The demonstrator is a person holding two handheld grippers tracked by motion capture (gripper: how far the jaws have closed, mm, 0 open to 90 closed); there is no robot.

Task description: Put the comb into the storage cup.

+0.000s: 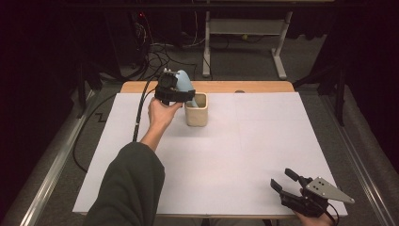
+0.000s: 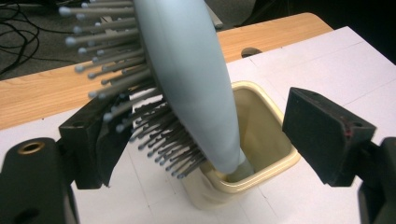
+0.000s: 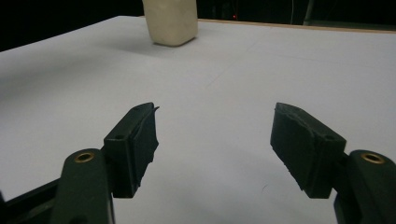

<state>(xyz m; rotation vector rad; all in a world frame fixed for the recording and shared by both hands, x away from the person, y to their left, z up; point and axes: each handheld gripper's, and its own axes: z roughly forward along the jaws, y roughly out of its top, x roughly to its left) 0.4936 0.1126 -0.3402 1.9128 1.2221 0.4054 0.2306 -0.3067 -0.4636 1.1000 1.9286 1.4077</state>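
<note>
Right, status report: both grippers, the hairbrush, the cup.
Left gripper open around hairbrush, bristles at one pad. Brush handle down in cream cup. Right gripper open, empty, near table edge. Nothing in the way.

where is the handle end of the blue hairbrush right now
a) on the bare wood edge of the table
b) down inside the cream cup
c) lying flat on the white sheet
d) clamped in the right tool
b: the hairbrush leans with its handle end down inside the cream cup, between the open jaws of the left tool.

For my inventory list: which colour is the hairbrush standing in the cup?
Pale blue hairbrush with grey bristles, best seen in the left gripper view.
</note>
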